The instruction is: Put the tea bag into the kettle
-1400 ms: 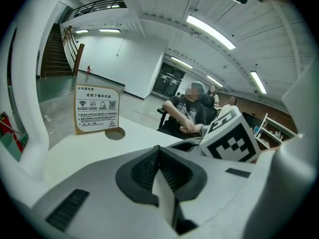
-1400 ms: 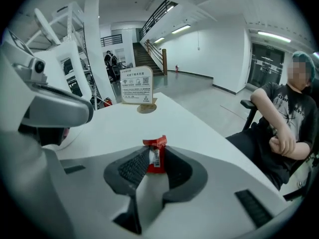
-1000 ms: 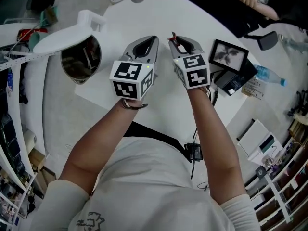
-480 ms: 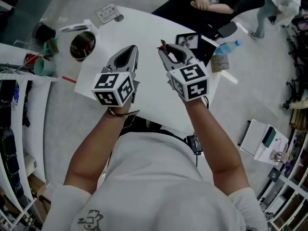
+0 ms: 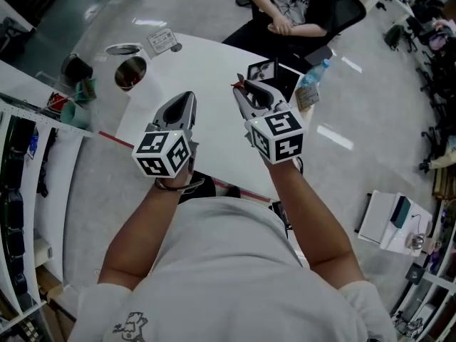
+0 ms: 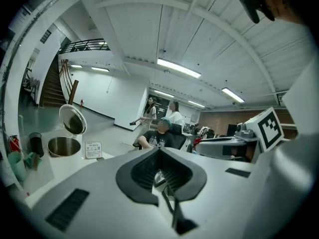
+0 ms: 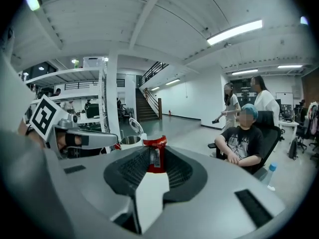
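The steel kettle [image 5: 130,72] stands open at the far left of the white table [image 5: 206,84], its lid [image 5: 122,49] swung back. It also shows in the left gripper view as the kettle [image 6: 64,146] and small in the right gripper view as the kettle [image 7: 130,140]. My right gripper [image 5: 242,87] is held high above the table, shut on a red tea bag packet [image 7: 155,156] that stands upright between its pads. A corner of the tea bag [image 5: 238,85] pokes out at the tips. My left gripper [image 5: 184,100] hovers beside it, jaws together and empty.
A person [image 5: 288,9] sits in a chair across the table. A water bottle [image 5: 312,84] and a small framed screen [image 5: 263,68] stand at the table's far right, a printed card [image 5: 161,40] lies by the kettle. Shelving [image 5: 21,184] lines the left; a white box [image 5: 388,219] lies on the floor.
Both grippers have risen well away from the table, which now looks smaller and lower. The kettle has shrunk toward the upper left. The tea bag stays in the right jaws.
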`<state>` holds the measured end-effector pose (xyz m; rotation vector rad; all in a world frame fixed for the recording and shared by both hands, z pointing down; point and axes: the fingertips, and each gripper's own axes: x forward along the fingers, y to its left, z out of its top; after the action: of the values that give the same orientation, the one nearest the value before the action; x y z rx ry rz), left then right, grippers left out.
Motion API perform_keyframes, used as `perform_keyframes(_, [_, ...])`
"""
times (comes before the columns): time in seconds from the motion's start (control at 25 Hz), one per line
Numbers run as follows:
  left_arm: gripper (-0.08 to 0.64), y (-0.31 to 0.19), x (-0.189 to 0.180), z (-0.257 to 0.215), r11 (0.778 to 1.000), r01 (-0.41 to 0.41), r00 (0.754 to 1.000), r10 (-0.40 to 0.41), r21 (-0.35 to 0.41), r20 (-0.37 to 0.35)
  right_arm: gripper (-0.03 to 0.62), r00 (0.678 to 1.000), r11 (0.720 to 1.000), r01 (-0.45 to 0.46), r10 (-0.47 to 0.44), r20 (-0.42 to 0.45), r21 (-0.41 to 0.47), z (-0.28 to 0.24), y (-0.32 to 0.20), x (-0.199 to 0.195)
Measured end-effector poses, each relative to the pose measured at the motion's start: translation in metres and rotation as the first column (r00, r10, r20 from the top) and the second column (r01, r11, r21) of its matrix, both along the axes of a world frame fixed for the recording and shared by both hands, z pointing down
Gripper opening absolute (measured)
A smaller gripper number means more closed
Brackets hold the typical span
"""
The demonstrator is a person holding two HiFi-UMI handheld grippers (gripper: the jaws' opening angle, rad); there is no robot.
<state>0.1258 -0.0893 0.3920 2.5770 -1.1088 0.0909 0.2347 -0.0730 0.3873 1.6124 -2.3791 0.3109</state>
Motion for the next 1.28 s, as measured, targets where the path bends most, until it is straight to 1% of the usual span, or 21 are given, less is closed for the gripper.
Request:
perform_keyframes(0.2, [0.009,0.002,-0.03,-0.008,0.999,0.038,0.999,-0.038,0.015,0.001,0.095,0.999,1.0,0.03,-0.03,0.014,0.003,-0.004,-0.002,-0.023])
perform_keyframes(0.36, [0.009,-0.002,-0.054,-0.008,0.997,0.075,0.997,-0.075,0.012,-0.006,0.095,0.999,0.999,0.05,-0.05,0.012,0.009,-0.005,-0.005,-0.039])
perform_keyframes(0.44, [0.009,-0.009,-0.073,-0.005,0.996,0.086,0.996,-0.086,0.008,-0.009,0.095,0.999,0.999,0.05,-0.05,0.013,0.012,-0.005,-0.012,-0.053])
perform_keyframes(0.56, [0.009,-0.024,-0.108,-0.003,0.996,0.089,0.996,-0.089,0.004,-0.011,0.095,0.999,0.999,0.042,-0.042,0.017,0.01,-0.004,-0.027,-0.085])
perform_keyframes(0.92, [0.009,-0.064,-0.193,-0.011,1.0,0.011,1.0,-0.011,0.009,0.003,0.095,1.0,1.0,-0.019,0.019,0.022,0.021,-0.014,-0.062,-0.18])
perform_keyframes(1.28, [0.009,-0.092,-0.262,-0.022,0.997,-0.072,0.997,0.071,0.034,0.021,0.095,0.996,0.996,-0.084,0.083,0.023,0.03,-0.017,-0.089,-0.256])
